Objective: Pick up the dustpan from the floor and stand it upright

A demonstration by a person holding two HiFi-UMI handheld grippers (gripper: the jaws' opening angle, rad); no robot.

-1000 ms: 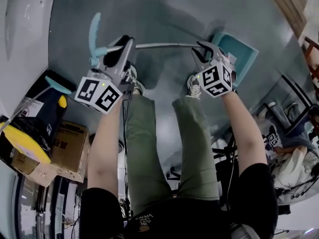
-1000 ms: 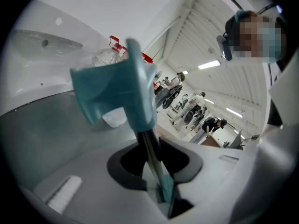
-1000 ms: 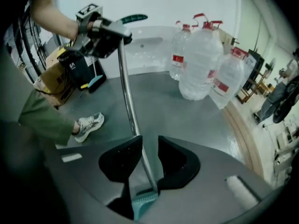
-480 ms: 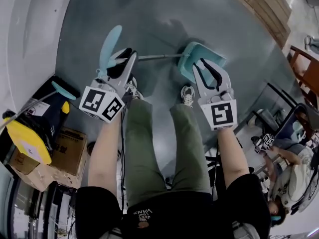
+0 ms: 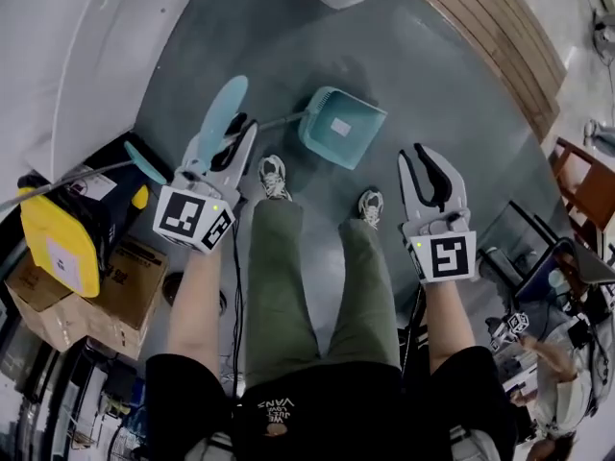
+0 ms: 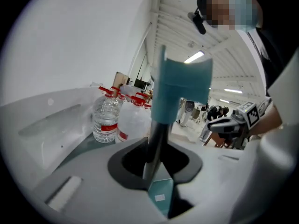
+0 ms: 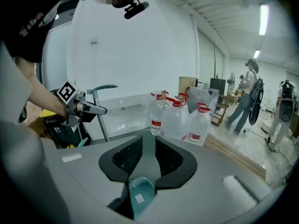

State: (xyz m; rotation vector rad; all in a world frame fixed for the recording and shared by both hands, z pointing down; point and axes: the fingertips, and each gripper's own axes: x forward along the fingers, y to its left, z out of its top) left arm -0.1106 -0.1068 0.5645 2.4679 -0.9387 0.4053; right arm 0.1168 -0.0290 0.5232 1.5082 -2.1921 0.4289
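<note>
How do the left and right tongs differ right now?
The left tongs are shut on the dustpan's handle; the right tongs are open and empty. The left tongs grip just below the handle's teal end; the right tongs hang off to the side, clear of the dustpan. Both point forward and down.
</note>
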